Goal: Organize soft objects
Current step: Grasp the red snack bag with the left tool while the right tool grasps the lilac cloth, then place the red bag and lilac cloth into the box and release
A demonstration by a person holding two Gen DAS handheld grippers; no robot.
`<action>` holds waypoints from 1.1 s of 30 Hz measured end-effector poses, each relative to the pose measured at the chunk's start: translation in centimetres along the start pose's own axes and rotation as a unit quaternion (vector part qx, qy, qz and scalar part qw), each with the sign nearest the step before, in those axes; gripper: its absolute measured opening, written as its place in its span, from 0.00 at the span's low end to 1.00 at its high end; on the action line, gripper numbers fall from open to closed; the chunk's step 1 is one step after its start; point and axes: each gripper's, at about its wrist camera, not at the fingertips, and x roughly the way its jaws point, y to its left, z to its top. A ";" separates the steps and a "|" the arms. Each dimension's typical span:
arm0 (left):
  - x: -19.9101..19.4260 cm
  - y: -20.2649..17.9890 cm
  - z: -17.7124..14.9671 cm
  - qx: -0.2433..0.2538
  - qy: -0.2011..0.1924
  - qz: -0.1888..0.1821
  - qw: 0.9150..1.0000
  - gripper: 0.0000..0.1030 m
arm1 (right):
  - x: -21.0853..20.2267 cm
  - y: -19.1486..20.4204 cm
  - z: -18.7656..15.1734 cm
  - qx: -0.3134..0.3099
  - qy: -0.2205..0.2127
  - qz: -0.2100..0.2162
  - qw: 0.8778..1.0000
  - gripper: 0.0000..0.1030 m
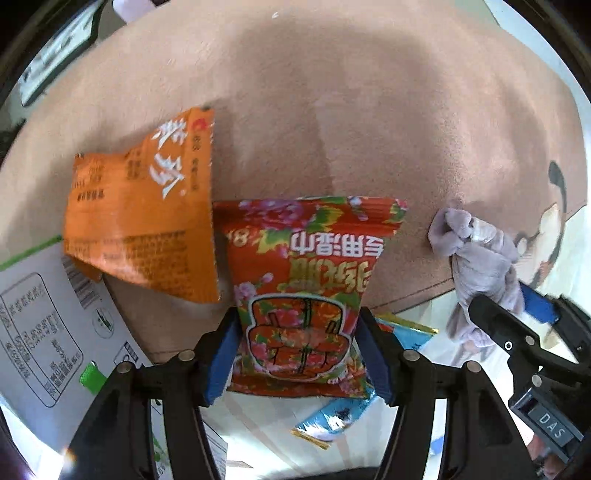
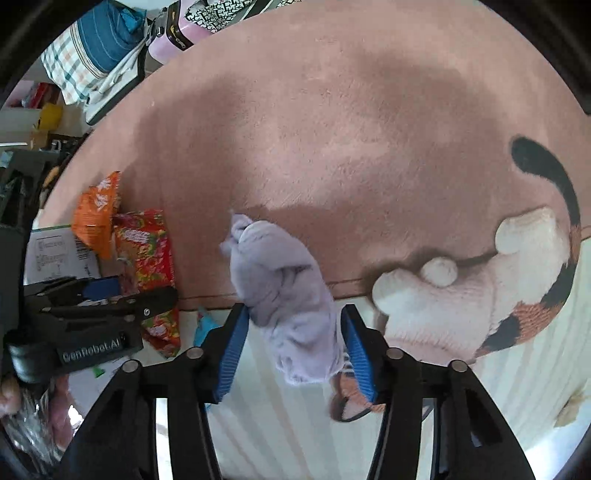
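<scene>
My left gripper [image 1: 297,332] is shut on a red flowered snack bag [image 1: 306,280], which hangs between its blue pads above the pink rug [image 1: 332,110]. An orange snack bag [image 1: 147,214] lies just left of it, partly over a white carton. My right gripper [image 2: 293,332] is shut on a lilac soft cloth [image 2: 284,288], bunched between its pads. In the left wrist view the cloth [image 1: 476,258] and the right gripper [image 1: 517,317] sit at the right. In the right wrist view the red bag [image 2: 147,254], the orange bag [image 2: 98,218] and the left gripper [image 2: 122,295] sit at the left.
A white printed carton [image 1: 48,325] lies at lower left. Blue and gold wrappers [image 1: 332,417] lie on the pale floor under the red bag. The rug carries a calico cat picture [image 2: 498,295] at right. Folded fabrics and a pink case [image 2: 177,33] stand beyond the rug's far edge.
</scene>
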 end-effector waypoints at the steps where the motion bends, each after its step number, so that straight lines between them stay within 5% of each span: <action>1: 0.1 -0.4 -0.1 0.009 -0.005 0.013 1.000 0.57 | 0.3 0.2 0.1 -0.002 0.000 0.001 1.000 0.55; 4: 0.1 -1.5 -0.5 0.016 -0.027 0.045 0.999 0.46 | 1.3 0.7 0.3 -0.003 0.007 -0.003 1.000 0.54; 6: 0.1 -2.1 -1.1 0.018 -0.043 0.043 0.998 0.44 | 1.7 1.0 0.1 -0.002 0.003 -0.006 1.000 0.44; 11: -1.6 -2.6 -3.9 0.012 -0.080 0.025 0.996 0.42 | 0.5 2.2 -1.2 0.009 -0.017 -0.025 1.000 0.38; 19: -9.5 -1.3 -11.1 0.012 -0.161 -0.029 0.986 0.41 | -6.2 5.8 -5.7 -0.002 -0.081 0.006 0.997 0.37; 27: -18.3 8.5 -18.8 -0.026 -0.221 -0.057 0.973 0.41 | -11.4 15.1 -13.4 -0.024 -0.123 0.098 0.987 0.36; 33: -17.5 20.0 -23.2 -0.094 -0.194 -0.049 0.975 0.42 | -8.7 25.8 -17.8 -0.064 -0.099 0.139 0.983 0.36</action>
